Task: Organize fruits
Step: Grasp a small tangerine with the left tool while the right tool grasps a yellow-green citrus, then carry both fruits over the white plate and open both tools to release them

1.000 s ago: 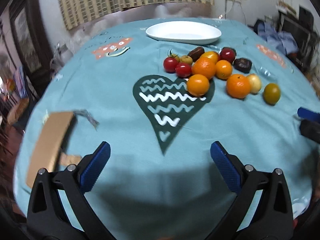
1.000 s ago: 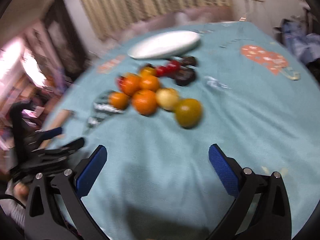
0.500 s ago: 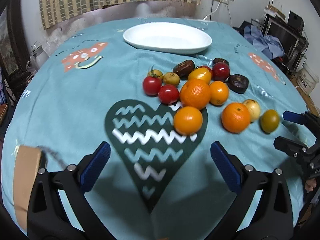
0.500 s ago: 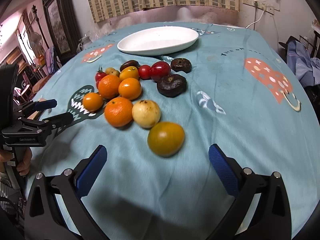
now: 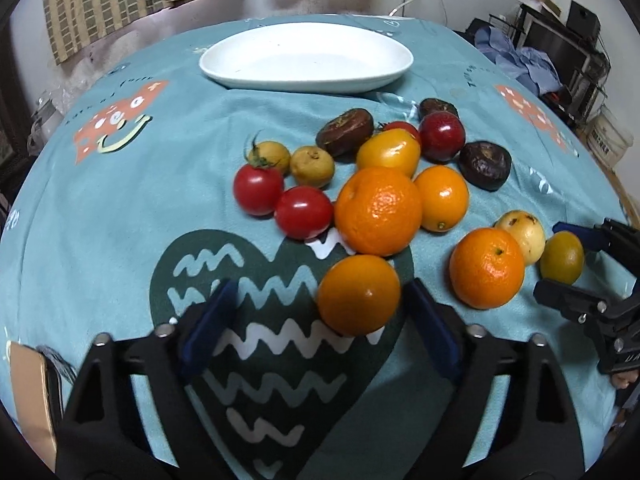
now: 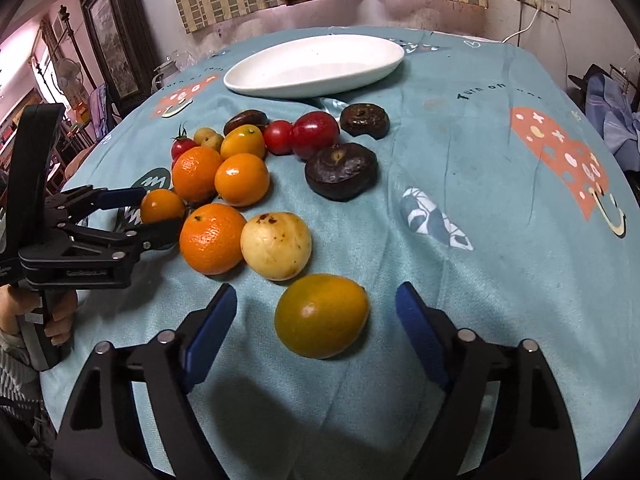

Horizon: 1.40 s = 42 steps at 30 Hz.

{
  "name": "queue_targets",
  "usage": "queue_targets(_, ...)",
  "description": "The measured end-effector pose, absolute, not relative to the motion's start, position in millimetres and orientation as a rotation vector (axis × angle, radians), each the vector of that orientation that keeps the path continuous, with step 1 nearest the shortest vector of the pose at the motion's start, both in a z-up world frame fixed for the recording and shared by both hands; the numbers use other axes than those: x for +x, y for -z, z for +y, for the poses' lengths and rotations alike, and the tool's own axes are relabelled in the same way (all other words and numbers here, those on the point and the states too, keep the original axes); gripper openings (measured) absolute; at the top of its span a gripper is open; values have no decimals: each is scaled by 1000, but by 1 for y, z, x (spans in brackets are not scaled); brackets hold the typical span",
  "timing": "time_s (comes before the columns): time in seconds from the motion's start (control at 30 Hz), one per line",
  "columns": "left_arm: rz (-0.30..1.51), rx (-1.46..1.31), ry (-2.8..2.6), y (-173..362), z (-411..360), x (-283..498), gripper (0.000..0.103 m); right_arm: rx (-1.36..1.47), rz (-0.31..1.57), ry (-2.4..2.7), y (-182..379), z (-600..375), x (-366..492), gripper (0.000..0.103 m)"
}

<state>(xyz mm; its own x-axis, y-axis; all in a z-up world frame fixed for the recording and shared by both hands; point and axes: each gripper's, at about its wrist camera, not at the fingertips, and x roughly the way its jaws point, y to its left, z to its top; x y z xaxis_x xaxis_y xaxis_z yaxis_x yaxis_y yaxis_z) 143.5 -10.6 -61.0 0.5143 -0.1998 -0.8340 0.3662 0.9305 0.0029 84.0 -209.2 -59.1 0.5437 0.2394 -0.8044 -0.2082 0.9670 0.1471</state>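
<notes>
You've closed in fast on both sides: a second ago both grippers hung back over bare cloth, now each has a fruit framed. Your left gripper [image 5: 316, 312] is spread wide with the small orange [image 5: 359, 294] on the dark heart print [image 5: 240, 320] sitting between its fingers, nearer the right one; contact is hard to call, nothing is clamped. Your right gripper [image 6: 316, 316] is equally wide, the greenish-yellow citrus [image 6: 321, 315] centred between the fingers but not touched. Nothing has been moved: all fruit is in the loose cluster on the teal tablecloth [image 6: 480, 160], and the white oval plate [image 5: 306, 58] beyond it is empty. Task is at its start, both first grasps lined up; close gently, since round fruit can roll out.
</notes>
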Motion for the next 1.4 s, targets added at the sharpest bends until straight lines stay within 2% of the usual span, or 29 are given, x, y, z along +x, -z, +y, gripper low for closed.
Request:
queue_targets(0.1, 959, 203, 362, 60, -15, 142, 77, 44, 957, -264, 59, -211, 85, 76)
queue_targets(0.2, 945, 215, 382, 59, -18, 139, 67, 40, 952, -252, 59, -213, 86, 62)
queue_targets(0.27, 938, 216, 398, 58, -19, 134, 54, 41, 949, -253, 58, -216, 85, 53)
queue_targets(0.37, 933, 213, 412, 57, -20, 131, 44, 49, 947, -268, 58, -219, 85, 51)
queue_targets(0.47, 935, 203, 415, 57, -19, 130, 39, 34, 950, -269, 58, -217, 86, 51)
queue_targets(0.53, 937, 191, 416, 56, -18, 129, 37, 33, 946, -269, 57, -217, 85, 50)
queue_targets(0.57, 937, 186, 416, 56, -17, 128, 37, 38, 940, -273, 57, -217, 84, 43)
queue_targets(0.6, 938, 176, 415, 56, -15, 128, 37, 49, 928, -277, 55, -219, 81, 42)
queue_targets(0.77, 900, 136, 401, 37, -3, 123, 37, 107, 905, -304, 46, -226, 75, 42)
queue_targets(0.9, 849, 114, 360, 6, 7, 146, 37, 95, 844, -308, 19, -222, 91, 42)
queue_targets(1.13, 814, 66, 307, -21, -2, 233, 37, 101, 724, -316, -34, -200, 178, 42)
queue_targets(1.4, 880, 15, 292, 11, -19, 310, 37, 33, 847, -293, 9, -162, 287, 42)
